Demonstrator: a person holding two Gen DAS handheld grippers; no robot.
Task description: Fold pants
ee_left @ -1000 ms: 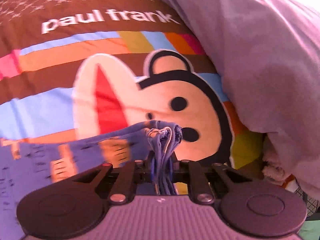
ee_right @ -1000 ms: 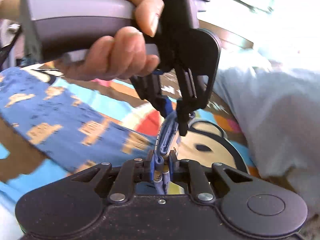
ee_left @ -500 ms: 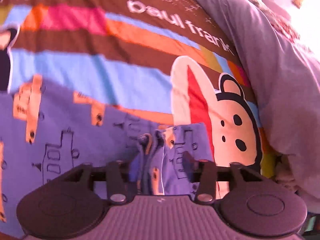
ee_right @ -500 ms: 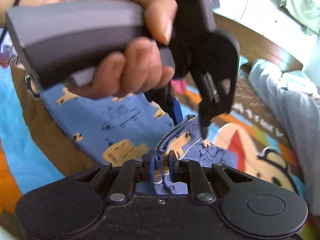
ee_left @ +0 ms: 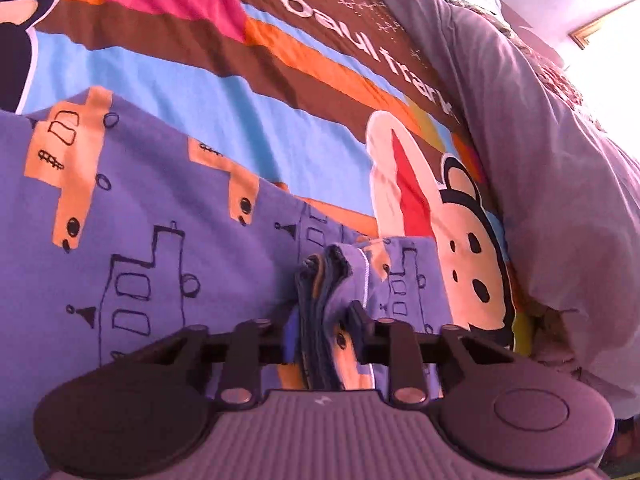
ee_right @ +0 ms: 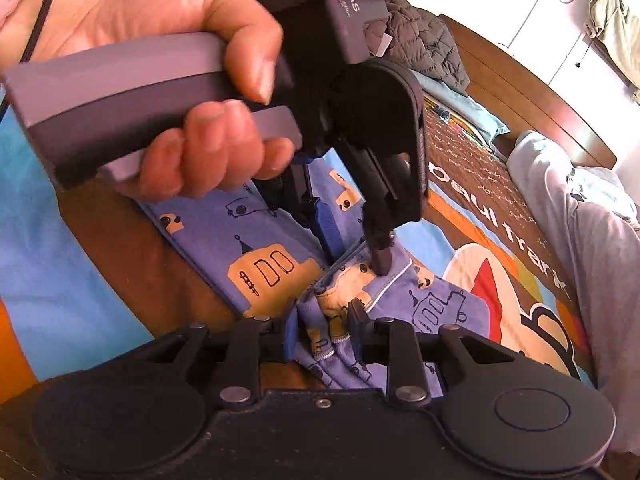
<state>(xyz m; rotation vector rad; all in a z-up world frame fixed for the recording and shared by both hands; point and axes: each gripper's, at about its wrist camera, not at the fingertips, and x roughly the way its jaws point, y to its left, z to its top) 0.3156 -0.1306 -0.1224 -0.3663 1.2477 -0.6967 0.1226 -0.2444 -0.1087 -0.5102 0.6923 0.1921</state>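
The blue pants [ee_left: 132, 216] with orange bus prints lie folded on the striped cartoon bedspread [ee_left: 224, 92]. My left gripper [ee_left: 326, 316] stands open, its jaws parted around the bunched pants edge [ee_left: 340, 272]. In the right wrist view the left gripper [ee_right: 352, 252] is held by a hand [ee_right: 192, 92] and its fingertips rest on the pants [ee_right: 260, 268]. My right gripper [ee_right: 322, 328] is also open, its jaws apart either side of a bunched fold of the pants [ee_right: 332, 316].
A grey duvet [ee_left: 540, 140] is heaped along the right of the bed and also shows in the right wrist view [ee_right: 592, 232]. A wooden headboard [ee_right: 532, 92] and a dark jacket [ee_right: 424, 44] lie beyond.
Both grippers lowered the held pants edge onto the pants on the bed. Both jaws have opened and let go of the cloth.
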